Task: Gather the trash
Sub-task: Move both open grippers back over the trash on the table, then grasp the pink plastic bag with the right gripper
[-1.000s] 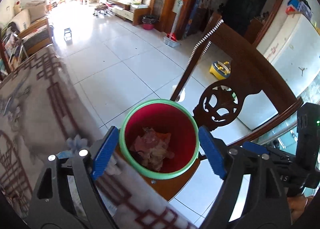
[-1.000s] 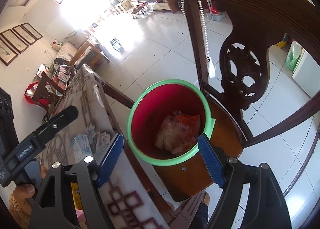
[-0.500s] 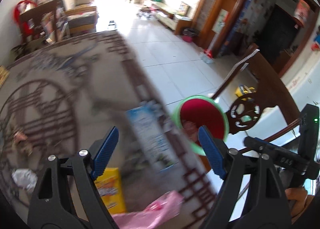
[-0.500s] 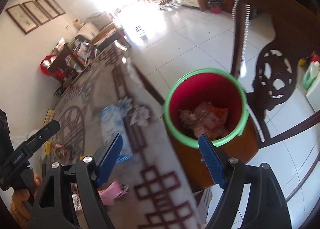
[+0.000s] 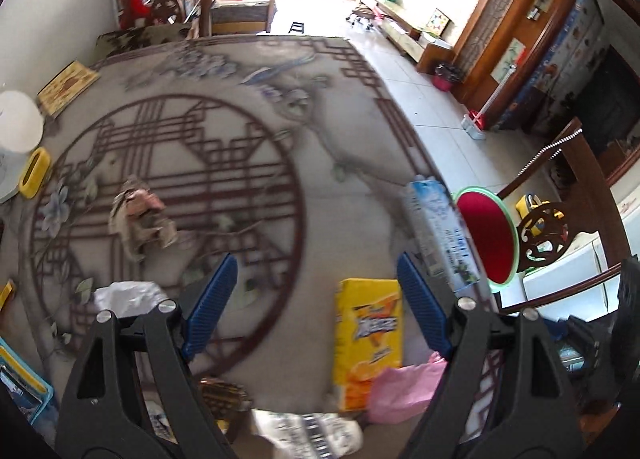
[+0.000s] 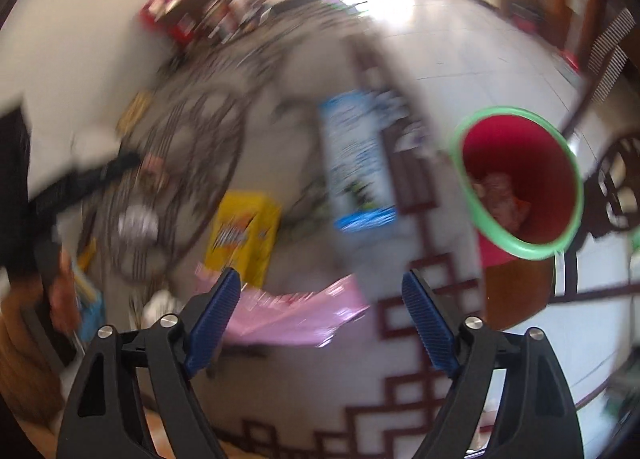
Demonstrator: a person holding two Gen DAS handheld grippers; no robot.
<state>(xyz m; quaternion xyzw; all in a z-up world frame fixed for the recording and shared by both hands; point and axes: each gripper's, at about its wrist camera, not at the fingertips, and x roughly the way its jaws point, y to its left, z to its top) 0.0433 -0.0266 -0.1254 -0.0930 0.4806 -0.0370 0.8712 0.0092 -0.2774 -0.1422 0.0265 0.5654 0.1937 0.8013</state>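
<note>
Both grippers hang over the patterned tabletop (image 5: 248, 147) with nothing between them: the left gripper (image 5: 316, 291) has its jaws released, and the right gripper (image 6: 320, 307) has its jaws opening. Crumpled trash (image 5: 140, 219) lies mid-table, while the red bin (image 5: 486, 237) sits just off the table's edge on a wooden chair (image 6: 516, 291).

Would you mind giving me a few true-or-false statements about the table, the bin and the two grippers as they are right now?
1. The red bin has a green rim. True.
2. The left gripper is clamped on the yellow packet. False: its jaws stand apart with nothing between them; the packet lies on the table.
3. The bin is empty. False: the right wrist view shows crumpled trash at its bottom.
4. A pink bag lies on the table just ahead of the right gripper. True; its jaws are opening and grip nothing.
5. The bin stands on the table. False: it sits on a wooden chair beside the table.
</note>
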